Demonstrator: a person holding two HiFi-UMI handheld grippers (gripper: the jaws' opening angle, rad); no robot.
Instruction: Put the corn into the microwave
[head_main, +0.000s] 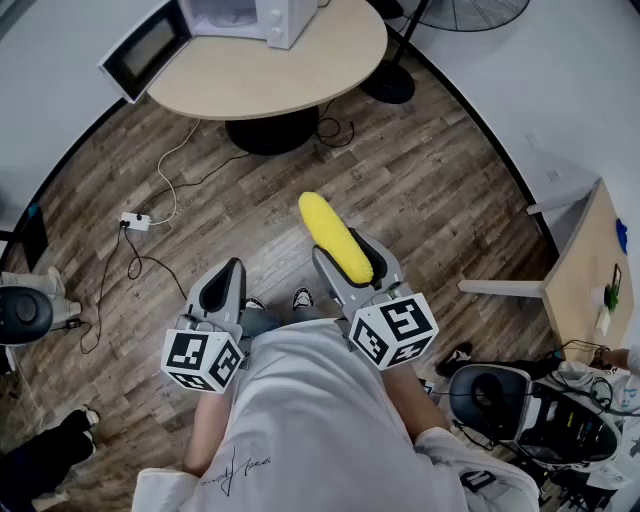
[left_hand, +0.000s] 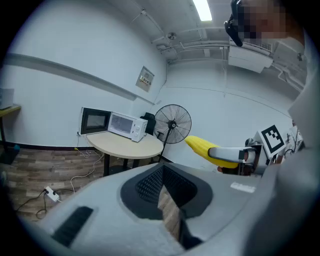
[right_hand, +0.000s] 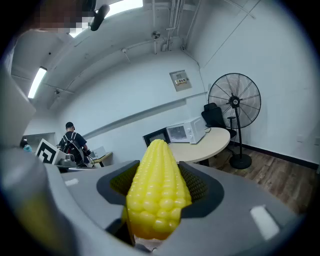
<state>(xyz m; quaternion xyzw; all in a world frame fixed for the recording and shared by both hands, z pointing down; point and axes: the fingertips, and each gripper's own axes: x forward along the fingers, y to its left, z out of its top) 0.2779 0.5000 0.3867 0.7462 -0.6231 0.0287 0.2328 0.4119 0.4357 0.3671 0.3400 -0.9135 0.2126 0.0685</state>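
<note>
Right gripper (head_main: 352, 262): jaws are standing wide and clamping the corn (head_main: 333, 236) by its thick end, pads pressing on both flanks. The cob is lying along the jaws, its long axis running straight out from the tool, with the tapered tip projecting well past the fingertips and tilting slightly down.

Left gripper (head_main: 222, 285): jaws are sitting only a narrow slit apart, with nothing between them; just floor is showing through the gap. It is hanging beside the right one, level with it, and carrying nothing.

Key relation: the microwave (head_main: 245, 18) is sitting ahead of both tools and well apart from them, toward the upper left in the head view. The corn's tip is already pointing roughly that way. In the right gripper view the oven (right_hand: 187, 131) is showing just right of the cob's tip. Its door (head_main: 145, 50) is hanging open, swung out past the table edge on the left. Judgement: the loaded right hand is the one to carry in, tip first, and no regrasp is looking necessary. The open door on the left is the thing to steer clear of.

Surface: the oven is resting on a round pale table (head_main: 300, 70) with a dark pedestal.

Room: plank floor (head_main: 430, 190), a power strip (head_main: 136, 221) with trailing cable, a standing fan (right_hand: 234, 102) beyond the table, white walls.
</note>
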